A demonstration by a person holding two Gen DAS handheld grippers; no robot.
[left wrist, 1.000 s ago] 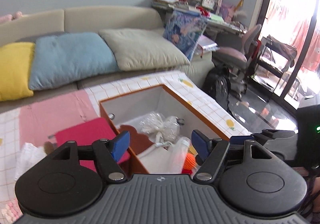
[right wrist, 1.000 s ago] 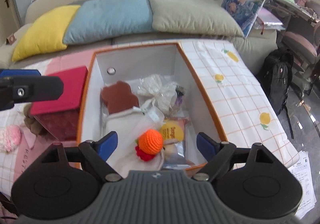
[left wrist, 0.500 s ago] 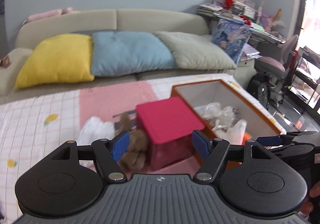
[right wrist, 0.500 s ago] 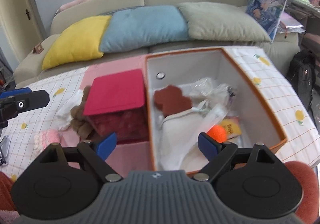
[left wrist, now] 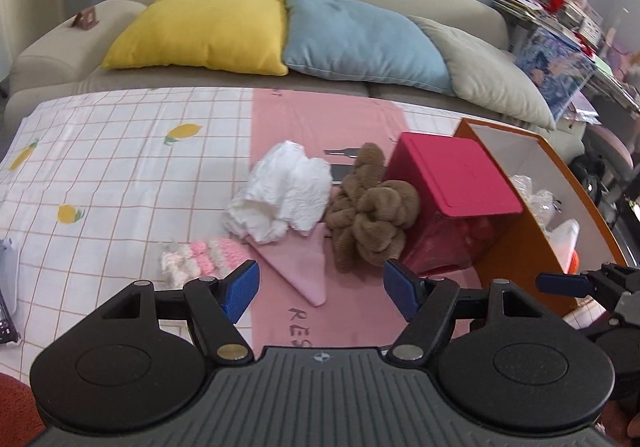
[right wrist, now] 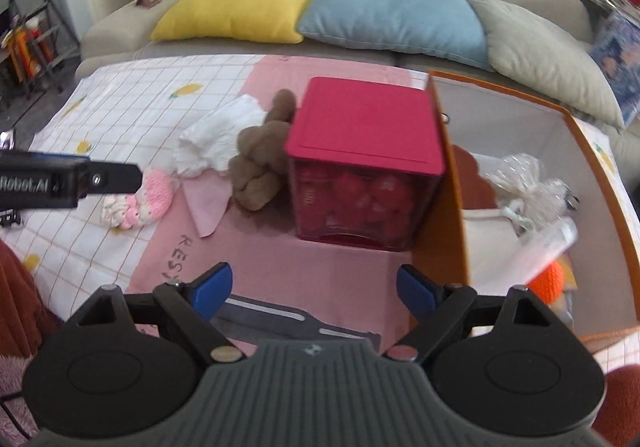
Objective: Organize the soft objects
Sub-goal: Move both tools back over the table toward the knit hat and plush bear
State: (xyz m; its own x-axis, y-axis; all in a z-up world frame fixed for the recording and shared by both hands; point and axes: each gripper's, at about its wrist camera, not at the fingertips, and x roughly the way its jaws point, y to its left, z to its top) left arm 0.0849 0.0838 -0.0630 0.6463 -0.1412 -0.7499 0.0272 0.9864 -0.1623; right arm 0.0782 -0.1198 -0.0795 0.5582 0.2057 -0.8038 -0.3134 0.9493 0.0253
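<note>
Both views have swung left off the orange box [right wrist: 440, 183] toward the loose items. Left to right, the pink knit [left wrist: 200, 257], white cloth [left wrist: 280, 199] and brown plush [left wrist: 368, 215] lie unsorted on the bedspread. Left gripper [left wrist: 320, 287] and right gripper [right wrist: 314, 287] gape, empty.

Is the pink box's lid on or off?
On. The pink lid sits flat atop the pink box, covering it.
</note>
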